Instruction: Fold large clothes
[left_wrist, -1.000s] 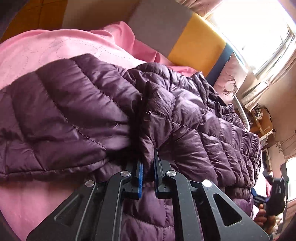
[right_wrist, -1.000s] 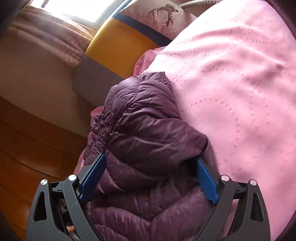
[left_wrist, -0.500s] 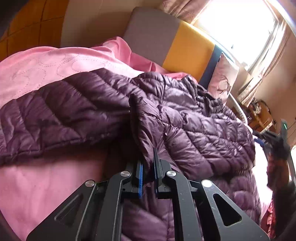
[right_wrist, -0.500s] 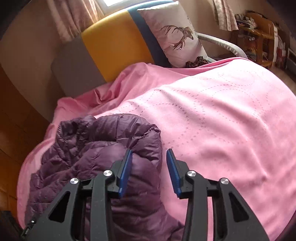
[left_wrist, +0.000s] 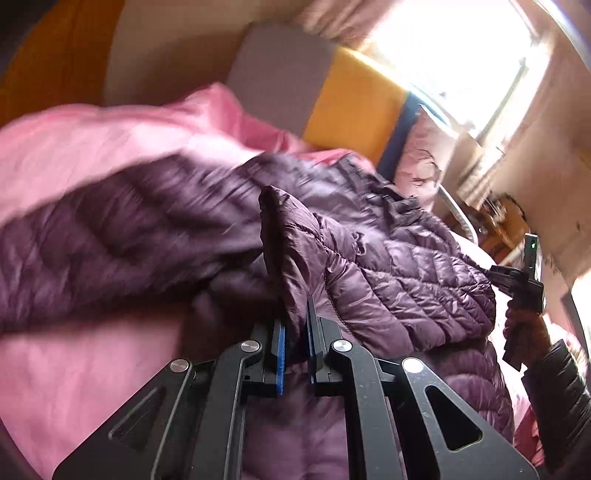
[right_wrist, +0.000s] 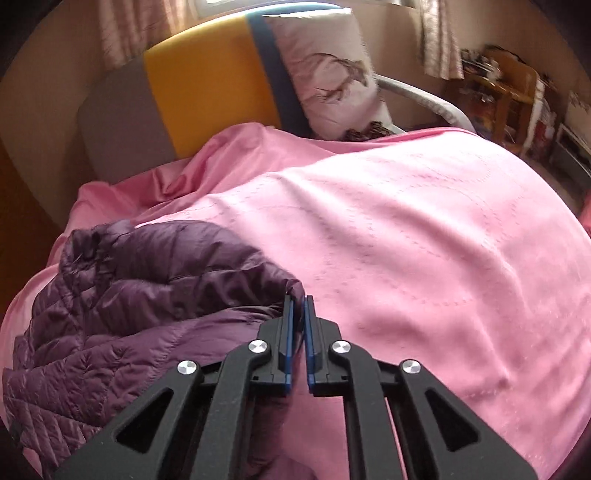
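Daylit, from a blown-out window (left_wrist: 461, 55) glaring at upper right of the left view. Motion-smeared across the jacket (left_wrist: 110, 229) and bedspread (left_wrist: 74, 147) at left; sharper near centre. Evenly, softly lit in the right view, slightly blurred. Fisheye-bent, dark at the corners.

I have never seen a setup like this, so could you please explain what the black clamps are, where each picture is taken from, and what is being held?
No robot here: a person holds a two-finger clamp tool in each hand, with a wide-angle camera looking along its fingers. In the left camera's picture the left gripper is shut on a fold of a purple quilted jacket; the person's other hand with its tool shows at the right edge. In the right camera's picture the right gripper has just been closing and now pinches a corner of the jacket's edge. The jacket lies on a pink bedspread, near a deer-print pillow.
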